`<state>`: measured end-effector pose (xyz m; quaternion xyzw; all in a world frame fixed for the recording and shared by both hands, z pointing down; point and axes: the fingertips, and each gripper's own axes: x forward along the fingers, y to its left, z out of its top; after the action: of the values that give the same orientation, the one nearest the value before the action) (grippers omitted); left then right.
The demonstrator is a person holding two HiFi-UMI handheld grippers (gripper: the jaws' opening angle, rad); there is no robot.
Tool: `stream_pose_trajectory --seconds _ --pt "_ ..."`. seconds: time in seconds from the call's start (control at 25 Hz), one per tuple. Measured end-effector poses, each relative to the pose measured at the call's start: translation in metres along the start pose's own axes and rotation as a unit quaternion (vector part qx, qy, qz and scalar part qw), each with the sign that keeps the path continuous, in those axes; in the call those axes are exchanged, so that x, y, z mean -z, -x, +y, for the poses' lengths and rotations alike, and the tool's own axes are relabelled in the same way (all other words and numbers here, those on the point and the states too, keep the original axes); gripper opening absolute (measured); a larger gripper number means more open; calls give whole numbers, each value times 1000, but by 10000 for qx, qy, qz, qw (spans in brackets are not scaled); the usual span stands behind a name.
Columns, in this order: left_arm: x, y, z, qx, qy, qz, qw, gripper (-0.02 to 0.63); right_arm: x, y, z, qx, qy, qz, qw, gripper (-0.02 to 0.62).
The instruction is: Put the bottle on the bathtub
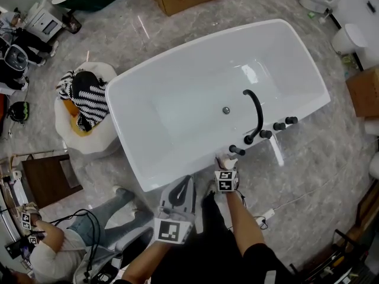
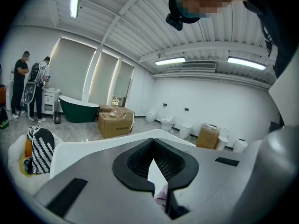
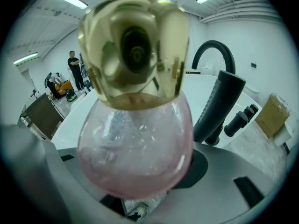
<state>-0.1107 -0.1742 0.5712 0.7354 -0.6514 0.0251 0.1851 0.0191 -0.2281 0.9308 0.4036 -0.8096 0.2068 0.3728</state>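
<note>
Grey marble floor point(image 1: 331, 158) carries a white bathtub point(image 1: 195, 108) with a black faucet point(image 1: 256, 108) on its near rim.

Right gripper point(image 1: 225, 165): positioned at the bathtub's near rim, beside the faucet knobs. Its fingers point(image 3: 42, 171) are closed on the bottle point(image 3: 135, 157), a round pink glass body with a gold cap. The body sits between the fingers with the cap pointing away from them. Contact between bottle and rim cannot be determined.

Left gripper point(image 1: 179, 189): positioned just outside the bathtub's near rim. Its fingers are drawn together at the tips, with nothing held.
</note>
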Motion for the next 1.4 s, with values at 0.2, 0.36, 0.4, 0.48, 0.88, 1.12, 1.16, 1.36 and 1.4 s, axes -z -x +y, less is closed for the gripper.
stream_pose_trajectory --seconds 0.2,0.36,0.4,0.48,0.88,1.12,1.16,1.36,1.4 --pt "-2 5 -2 14 -30 5 10000 14 10 -3 3 21 202 195 9996 227" --pt "-3 8 -4 12 -50 -35 10000 14 8 2 2 53 88 235 9997 227" --pt "-4 9 -4 16 -54 -33 10000 14 7 3 3 57 79 249 9996 227" --pt "-3 11 -4 30 -66 -9 10000 14 7 3 4 56 75 274 9996 230" --pt "-1 22 -16 84 -69 -88 9999 14 23 10 -3 158 114 448 9988 239" --pt "-8 28 -14 124 -70 -141 9998 14 26 23 2 167 101 591 9981 241" --pt "-9 29 -14 139 -79 -151 9998 14 26 26 2 175 93 608 9980 241" --pt "-14 33 -19 238 -107 -184 9995 14 34 41 6 110 -4 800 9967 239" --pt "-17 34 -20 254 -105 -201 9994 14 36 45 8 65 -15 865 9962 238"
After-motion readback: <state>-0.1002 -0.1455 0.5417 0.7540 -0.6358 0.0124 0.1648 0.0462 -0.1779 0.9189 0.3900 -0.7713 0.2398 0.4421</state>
